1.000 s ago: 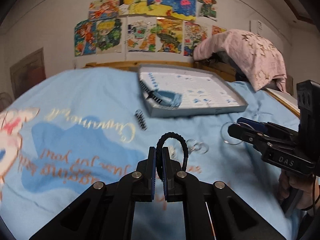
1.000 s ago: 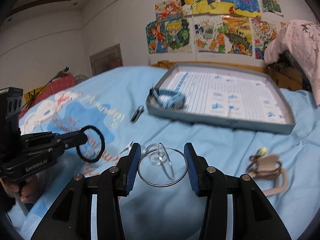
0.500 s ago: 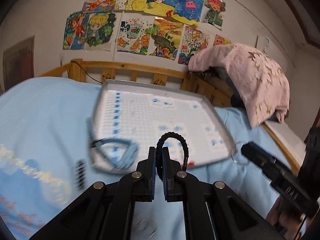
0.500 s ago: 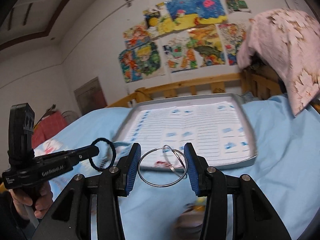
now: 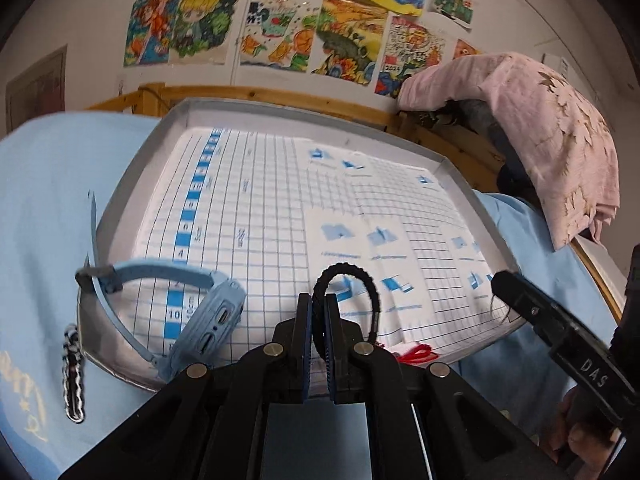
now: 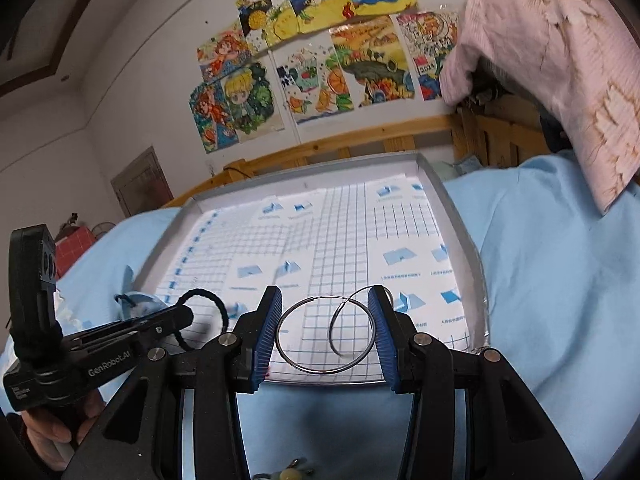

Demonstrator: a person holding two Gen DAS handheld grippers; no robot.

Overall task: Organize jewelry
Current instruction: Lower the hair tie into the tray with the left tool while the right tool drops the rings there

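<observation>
Partway: blue watch [image 5: 208, 312] already in tray [image 5: 160, 152]; L gripper [image 5: 318, 320] pinching black hair tie [image 5: 360, 276], R gripper [image 6: 324, 332] clamping hoop earrings [image 6: 324, 336], both above tray, unreleased.

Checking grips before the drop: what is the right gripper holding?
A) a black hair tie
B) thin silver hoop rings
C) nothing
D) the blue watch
B: the right gripper has the thin silver hoop rings spanned between its blue pads, above the tray; the black hair tie is in the left gripper.
</observation>
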